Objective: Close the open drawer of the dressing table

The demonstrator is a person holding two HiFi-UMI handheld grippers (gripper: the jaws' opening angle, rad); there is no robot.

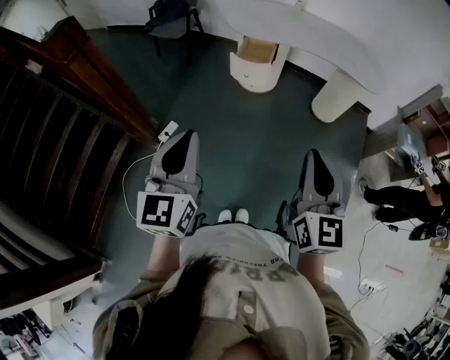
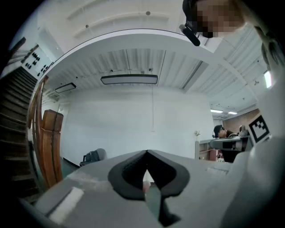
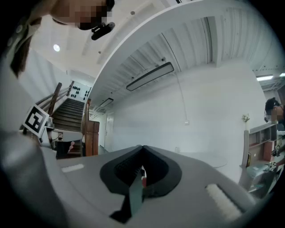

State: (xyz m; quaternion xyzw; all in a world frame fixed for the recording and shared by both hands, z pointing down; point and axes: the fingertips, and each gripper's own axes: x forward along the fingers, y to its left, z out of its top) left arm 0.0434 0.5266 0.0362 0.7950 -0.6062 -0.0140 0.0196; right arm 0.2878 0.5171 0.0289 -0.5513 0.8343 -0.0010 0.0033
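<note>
Drawer [image 1: 257,50]: open | well ahead of left gripper [image 1: 184,135], right gripper [image 1: 314,155]

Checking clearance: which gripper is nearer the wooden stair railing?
Left. The left gripper is just right of the wooden stair railing, near its lower end and apart from it. The right gripper is farther right, beyond the shoes.

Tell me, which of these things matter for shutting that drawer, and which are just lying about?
For the job:
- open drawer
- dressing table
- left gripper and right gripper, both shut and empty

Just about:
- wooden staircase
- dark chair
- power strip on the floor
</note>
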